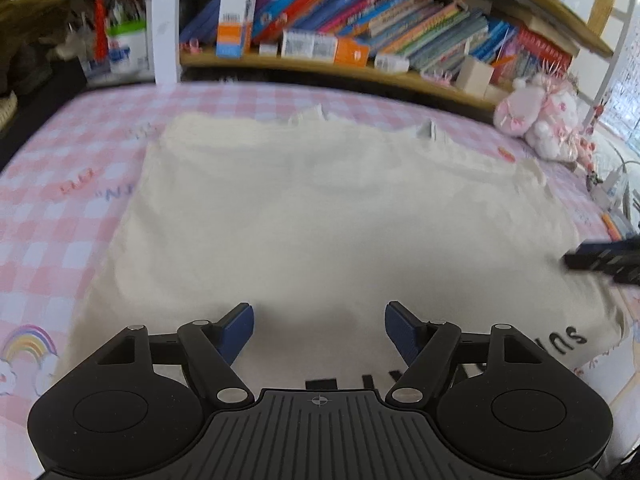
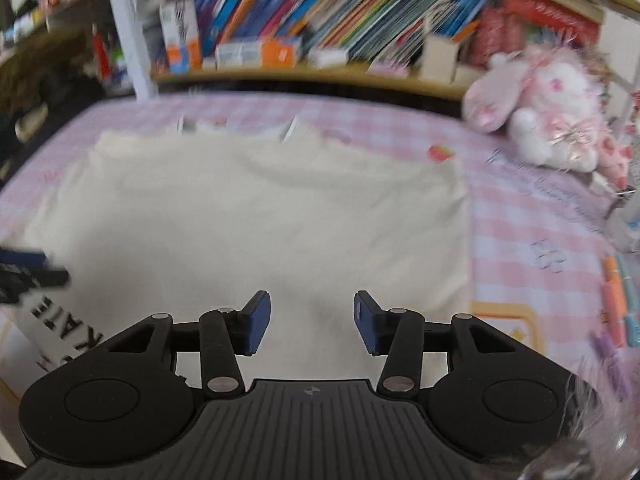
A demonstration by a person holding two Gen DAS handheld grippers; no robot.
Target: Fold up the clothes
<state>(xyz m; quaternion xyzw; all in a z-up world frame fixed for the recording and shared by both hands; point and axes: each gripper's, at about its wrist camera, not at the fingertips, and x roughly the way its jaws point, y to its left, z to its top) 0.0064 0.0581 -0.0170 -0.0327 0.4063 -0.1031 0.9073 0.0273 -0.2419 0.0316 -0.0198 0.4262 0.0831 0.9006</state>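
Note:
A cream garment [image 1: 320, 216] with black lettering at its near edge lies spread flat on a pink checked bed sheet [image 1: 48, 216]. It also shows in the right wrist view [image 2: 260, 216]. My left gripper [image 1: 319, 320] is open and empty, hovering over the garment's near edge. My right gripper [image 2: 312, 312] is open and empty, over the near right part of the garment. The right gripper's tip shows at the right edge of the left wrist view [image 1: 600, 260]. The left gripper's tip shows at the left edge of the right wrist view [image 2: 28, 272].
A wooden shelf [image 1: 320, 68] full of books and boxes runs behind the bed. A pink and white plush toy [image 2: 540, 112] sits at the back right. Coloured clips [image 2: 618, 300] lie on the sheet at the right. A white post [image 1: 164, 20] stands at the back left.

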